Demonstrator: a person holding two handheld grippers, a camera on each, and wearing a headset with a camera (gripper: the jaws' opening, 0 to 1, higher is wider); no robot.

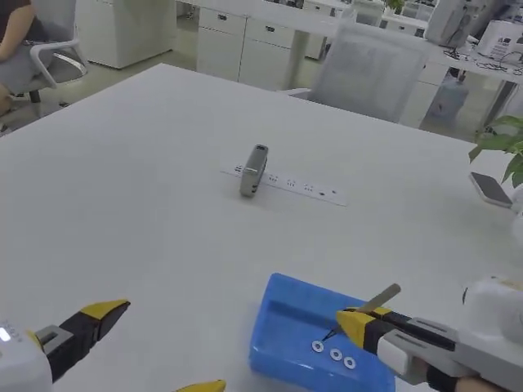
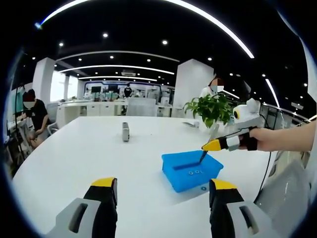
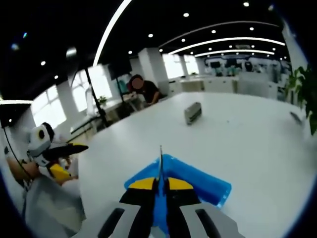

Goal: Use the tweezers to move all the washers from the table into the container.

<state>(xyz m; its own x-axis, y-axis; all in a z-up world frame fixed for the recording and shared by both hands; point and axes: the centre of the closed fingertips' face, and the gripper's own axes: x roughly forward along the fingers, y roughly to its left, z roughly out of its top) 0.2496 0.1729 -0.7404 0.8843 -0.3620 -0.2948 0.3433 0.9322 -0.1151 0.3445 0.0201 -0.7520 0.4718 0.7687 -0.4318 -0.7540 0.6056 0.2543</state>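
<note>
gripping tweezers (image 1: 380, 300) over blue container (image 1: 286, 314), right tool (image 1: 353, 321); left tool (image 1: 162, 347) spread wide; head view: three washers (image 1: 336, 354) inside

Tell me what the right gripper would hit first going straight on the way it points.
Probably the floor of the blue container: the right gripper is shut on the tweezers, whose tip points down into it beside the washers. The remaining gap is unclear.

The container (image 1: 276, 327) is blue, the washers (image 1: 336, 354) silvery, the table (image 1: 147, 204) white, the fingers (image 1: 102, 310) black with yellow tips.
</note>
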